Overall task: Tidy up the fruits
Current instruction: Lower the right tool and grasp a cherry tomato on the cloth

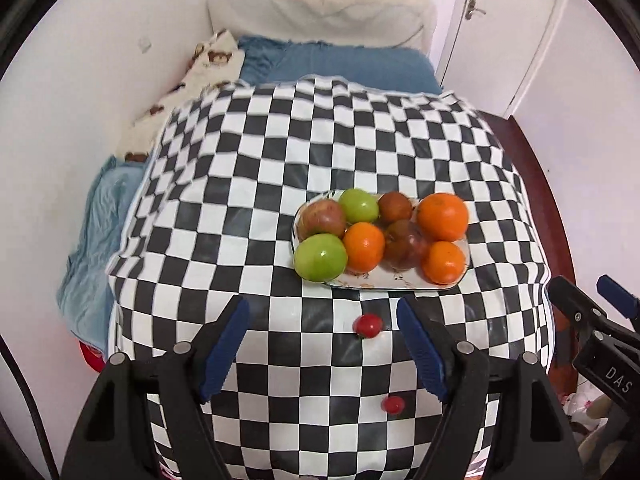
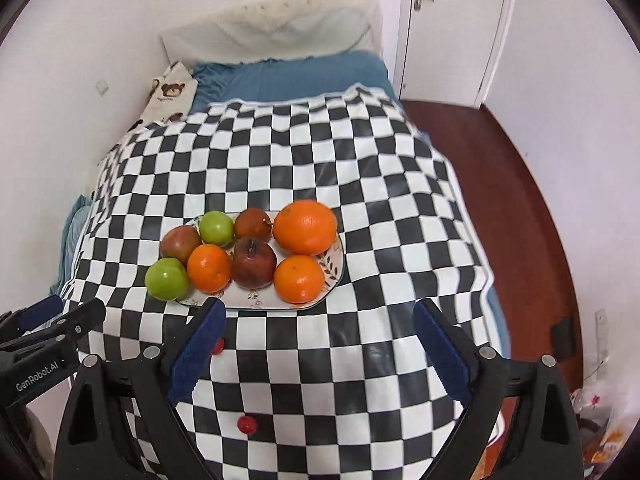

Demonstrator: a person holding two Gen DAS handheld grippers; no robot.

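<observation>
A white patterned plate (image 1: 380,278) (image 2: 332,270) sits on the checkered cloth and holds several fruits: green apples (image 1: 320,258) (image 2: 166,279), oranges (image 1: 442,217) (image 2: 305,232) and dark red fruits (image 1: 404,244) (image 2: 254,262). Two small red cherry tomatoes lie on the cloth in front of the plate (image 1: 368,325) (image 1: 393,405); one shows in the right wrist view (image 2: 247,425), the other is partly hidden behind a finger (image 2: 218,346). My left gripper (image 1: 322,320) is open and empty, just short of the plate. My right gripper (image 2: 318,324) is open and empty, also before the plate.
The black-and-white checkered cloth (image 1: 280,160) (image 2: 380,360) covers a raised surface on a bed with blue bedding (image 1: 340,64) and a bear-print pillow (image 1: 208,60). A door (image 2: 452,20) and wooden floor (image 2: 512,184) are to the right. White walls surround.
</observation>
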